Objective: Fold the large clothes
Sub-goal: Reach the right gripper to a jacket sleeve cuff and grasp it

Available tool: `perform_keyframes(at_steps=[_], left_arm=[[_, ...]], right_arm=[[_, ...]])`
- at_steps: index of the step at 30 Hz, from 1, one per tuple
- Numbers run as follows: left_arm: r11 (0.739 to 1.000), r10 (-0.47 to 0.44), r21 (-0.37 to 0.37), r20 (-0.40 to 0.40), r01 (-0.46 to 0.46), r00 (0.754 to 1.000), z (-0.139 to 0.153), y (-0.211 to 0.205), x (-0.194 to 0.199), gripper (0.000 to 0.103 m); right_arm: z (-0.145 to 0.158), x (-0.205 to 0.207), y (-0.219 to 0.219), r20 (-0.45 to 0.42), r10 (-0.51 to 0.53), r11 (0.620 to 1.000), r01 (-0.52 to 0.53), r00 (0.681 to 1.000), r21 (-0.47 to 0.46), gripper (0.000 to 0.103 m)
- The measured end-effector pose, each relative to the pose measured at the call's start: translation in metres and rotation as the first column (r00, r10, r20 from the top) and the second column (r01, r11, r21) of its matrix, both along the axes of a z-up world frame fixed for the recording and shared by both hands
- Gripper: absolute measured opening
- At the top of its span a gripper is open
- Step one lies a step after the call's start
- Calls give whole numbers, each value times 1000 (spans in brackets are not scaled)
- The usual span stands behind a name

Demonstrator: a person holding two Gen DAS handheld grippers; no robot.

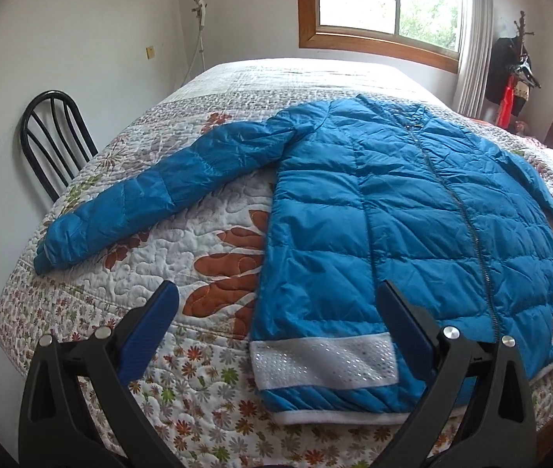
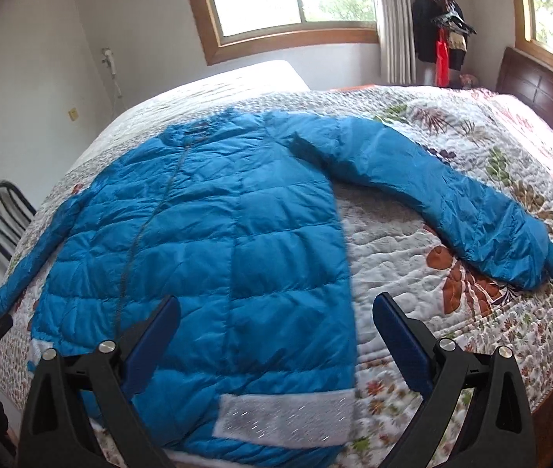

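A: Jacket lies flat on the bed, sleeves spread; left claw and right claw gape, empty.

B: Risk: slick quilted shell may slide, skewing the fold.

A: Any lettering on the blue jacket?

B: None that could be read. The white mesh bands at its hem carried only glinting dots, in both views.

A: The quilted bedspread?

B: Flower and leaf patterns only, no words.

A: The wall?

B: A small yellow plate was there, too small to show any marking. No readable text, brand or number appeared anywhere.
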State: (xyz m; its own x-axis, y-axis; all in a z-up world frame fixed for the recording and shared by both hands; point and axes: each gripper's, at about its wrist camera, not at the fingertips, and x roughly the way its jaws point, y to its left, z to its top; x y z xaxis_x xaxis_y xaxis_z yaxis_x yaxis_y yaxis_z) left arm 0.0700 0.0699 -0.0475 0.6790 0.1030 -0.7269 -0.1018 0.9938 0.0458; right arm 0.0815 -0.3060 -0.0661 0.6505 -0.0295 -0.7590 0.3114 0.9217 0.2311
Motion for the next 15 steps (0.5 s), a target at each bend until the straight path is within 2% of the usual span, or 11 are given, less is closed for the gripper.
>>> perform_keyframes(at_steps=[3, 5, 11, 15], left_arm=[[999, 26, -22, -39, -27, 999, -15, 14, 18, 100], [999, 37, -31, -69, -40, 997, -26, 18, 30, 100], [998, 34, -45, -117, -40, 993, -46, 18, 57, 100], [998, 30, -45, -133, -37, 991, -52, 17, 71, 100]], right_arm=[[-20, 12, -60, -34, -141, 989, 143, 989, 36, 99], [-35, 18, -94, -65, -191, 979, 195, 979, 54, 97], [-59, 17, -149, -138, -304, 945, 316, 943, 80, 96], [-69, -2, -194, -176, -435, 888, 453, 883, 80, 96]])
